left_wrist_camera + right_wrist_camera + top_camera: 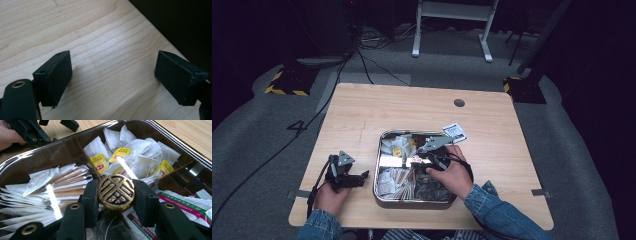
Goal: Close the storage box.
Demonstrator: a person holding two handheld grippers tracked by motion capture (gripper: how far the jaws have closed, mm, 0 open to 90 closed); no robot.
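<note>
So our right tongs (116,195) are clamped on a round gold knob (116,192) with a dark ornamental pattern, sitting right at the middle of the metal tray (377,165) where the brown dividers (82,152) cross, so we reckon it's the handle of the divider insert. Left tongs (112,77) are spread wide with nothing between them, just parked over bare table (105,37) left of the tray. Looks to us like we're at the grab-the-handle step; next move probably calls for a straight, steady lift so nothing spills. Compartments: tea bags (140,157) with yellow tags at the back, long paper sachets (67,182) in the next one, green and red printed packets (185,202) in another. One loose packet (454,132) lies on the table just beyond the tray's far corner.
</note>
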